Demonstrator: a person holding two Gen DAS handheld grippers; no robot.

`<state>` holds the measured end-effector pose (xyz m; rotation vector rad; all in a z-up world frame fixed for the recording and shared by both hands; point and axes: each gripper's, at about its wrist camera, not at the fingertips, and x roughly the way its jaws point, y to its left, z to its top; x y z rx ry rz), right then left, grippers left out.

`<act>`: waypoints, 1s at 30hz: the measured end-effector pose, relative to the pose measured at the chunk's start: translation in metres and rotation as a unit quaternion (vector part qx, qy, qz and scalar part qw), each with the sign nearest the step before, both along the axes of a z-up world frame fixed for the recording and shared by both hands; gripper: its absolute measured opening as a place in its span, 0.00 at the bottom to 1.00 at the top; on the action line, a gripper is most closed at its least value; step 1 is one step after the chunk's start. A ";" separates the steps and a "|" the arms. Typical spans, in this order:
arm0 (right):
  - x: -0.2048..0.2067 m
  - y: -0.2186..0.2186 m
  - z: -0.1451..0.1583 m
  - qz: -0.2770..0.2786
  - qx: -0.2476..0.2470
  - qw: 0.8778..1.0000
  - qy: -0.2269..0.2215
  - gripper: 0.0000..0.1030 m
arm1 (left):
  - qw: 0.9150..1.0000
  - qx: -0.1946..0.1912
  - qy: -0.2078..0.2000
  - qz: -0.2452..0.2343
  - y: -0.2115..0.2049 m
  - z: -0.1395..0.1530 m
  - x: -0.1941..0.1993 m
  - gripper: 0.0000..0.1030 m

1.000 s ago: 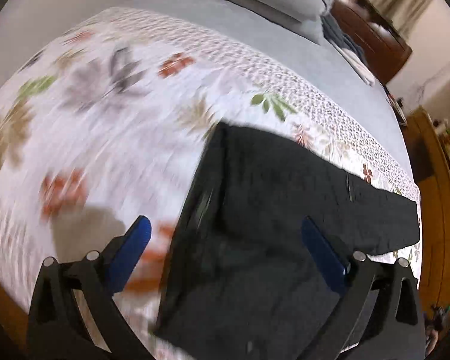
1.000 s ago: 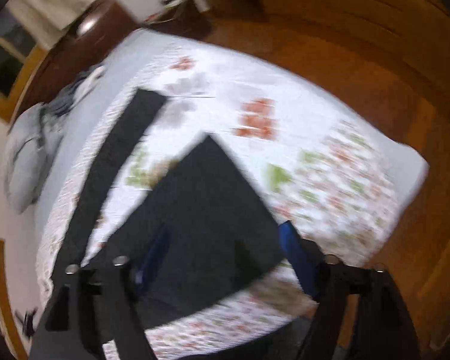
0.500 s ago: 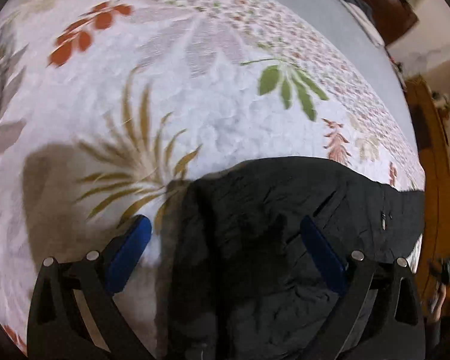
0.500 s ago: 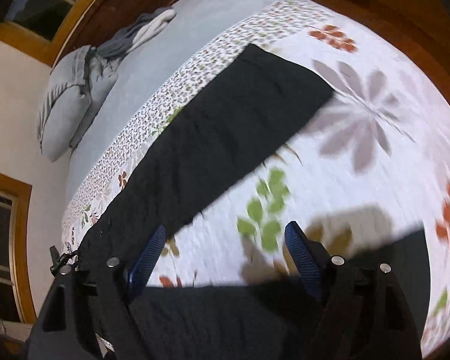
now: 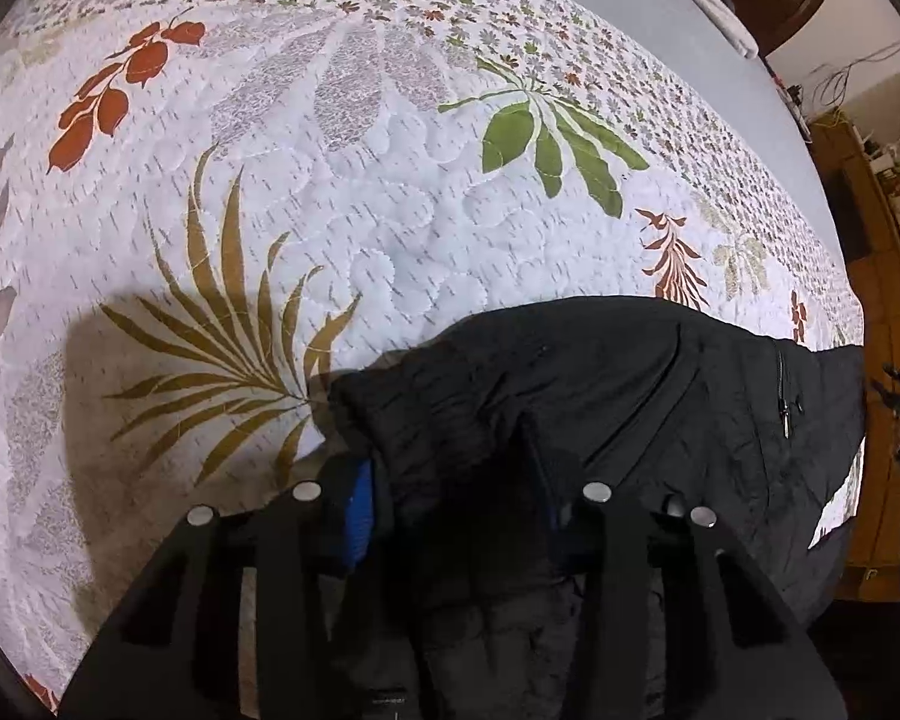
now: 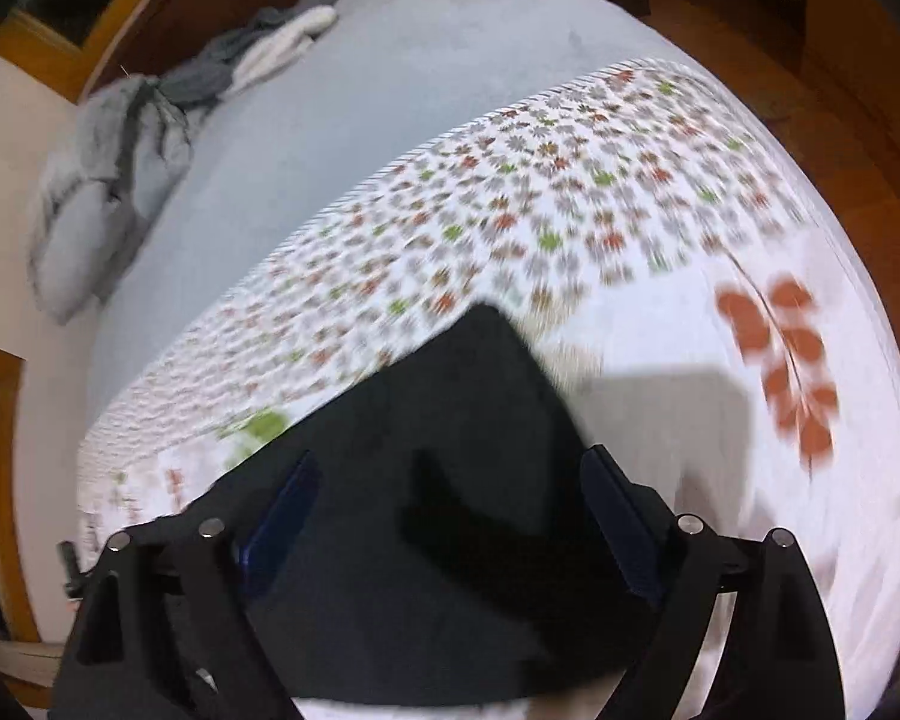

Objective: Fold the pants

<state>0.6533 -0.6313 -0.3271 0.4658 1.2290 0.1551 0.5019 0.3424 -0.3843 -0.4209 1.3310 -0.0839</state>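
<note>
Since half a second ago the left gripper (image 5: 456, 498) has narrowed from wide open to pinched on a bunched edge of the black pants (image 5: 600, 396), while the right wrist view has swung from the far leg strip to a broad dark panel.

Nearest the left camera, cloth rises in a ridge between the two blue pads (image 5: 359, 510); the right-hand pad is mostly buried in fabric, so the grip looks firm. Past the ridge the pants spread flat toward the right edge of the floral quilt (image 5: 330, 210), a zipper (image 5: 785, 396) showing on top.

On the other side, the right gripper (image 6: 450, 516) hangs with its fingers spread wide, nothing between them, above a blurred corner of the same pants (image 6: 450, 420). Beyond lie the quilt's small-flower border, a grey sheet (image 6: 360, 90) and a pillow (image 6: 84, 222).

By my judgement, the step in hand is taking hold of both points for a fold: left secured, right not yet. Next, the right fingers need to settle on the edge and clamp on it, catching every layer, before both lift together.
</note>
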 end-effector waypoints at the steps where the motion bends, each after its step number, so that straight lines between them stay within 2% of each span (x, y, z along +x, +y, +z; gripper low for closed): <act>1: 0.009 0.001 -0.005 0.006 -0.004 1.000 0.001 0.87 | 1.000 -0.004 0.002 0.005 0.001 -0.002 0.000 0.40; 5: 0.039 0.009 -0.022 0.035 -0.027 0.999 0.011 0.87 | 1.000 -0.016 0.005 0.016 0.005 -0.005 0.000 0.42; 9: 0.050 0.017 -0.037 0.061 -0.020 0.998 0.028 0.88 | 1.000 -0.014 0.006 0.024 0.004 -0.005 0.001 0.42; 10: 0.050 0.019 -0.038 0.067 -0.021 0.997 0.028 0.83 | 1.000 -0.008 0.006 0.023 0.003 -0.005 0.001 0.42; 11: 0.049 0.022 -0.038 0.074 -0.018 0.997 0.027 0.75 | 1.000 0.000 0.008 0.022 0.001 -0.004 0.001 0.40; 12: 0.047 0.022 -0.038 0.076 -0.022 0.996 0.030 0.54 | 1.000 0.006 0.008 0.023 0.000 -0.003 0.001 0.37; 13: 0.045 0.022 -0.037 0.075 -0.024 0.996 0.034 0.20 | 1.000 0.014 0.008 0.026 0.000 -0.001 0.001 0.34; 14: 0.040 0.021 -0.035 0.075 -0.020 0.996 0.036 0.13 | 0.999 0.024 0.004 0.035 -0.001 0.005 0.001 0.29; 15: 0.033 0.023 -0.026 0.078 -0.028 0.996 0.024 0.11 | 0.999 0.028 0.000 0.040 -0.002 0.009 0.001 0.24; 20: -0.009 0.014 0.028 0.056 -0.031 0.997 -0.033 0.08 | 0.995 0.039 -0.055 0.067 -0.010 0.054 -0.007 0.18; 22: -0.029 0.009 0.056 0.046 -0.040 0.997 -0.052 0.07 | 0.993 0.040 -0.079 0.073 -0.013 0.077 -0.012 0.10; 25: -0.054 -0.003 0.090 0.031 -0.040 0.996 -0.074 0.07 | 0.990 0.021 -0.119 0.072 -0.014 0.115 -0.026 0.10; 28: -0.091 -0.018 0.119 0.018 -0.049 0.994 -0.093 0.07 | 0.986 0.021 -0.155 0.060 -0.024 0.150 -0.051 0.10; 30: -0.123 -0.024 0.135 0.011 -0.048 0.993 -0.109 0.07 | 0.983 0.018 -0.174 0.060 -0.031 0.164 -0.064 0.10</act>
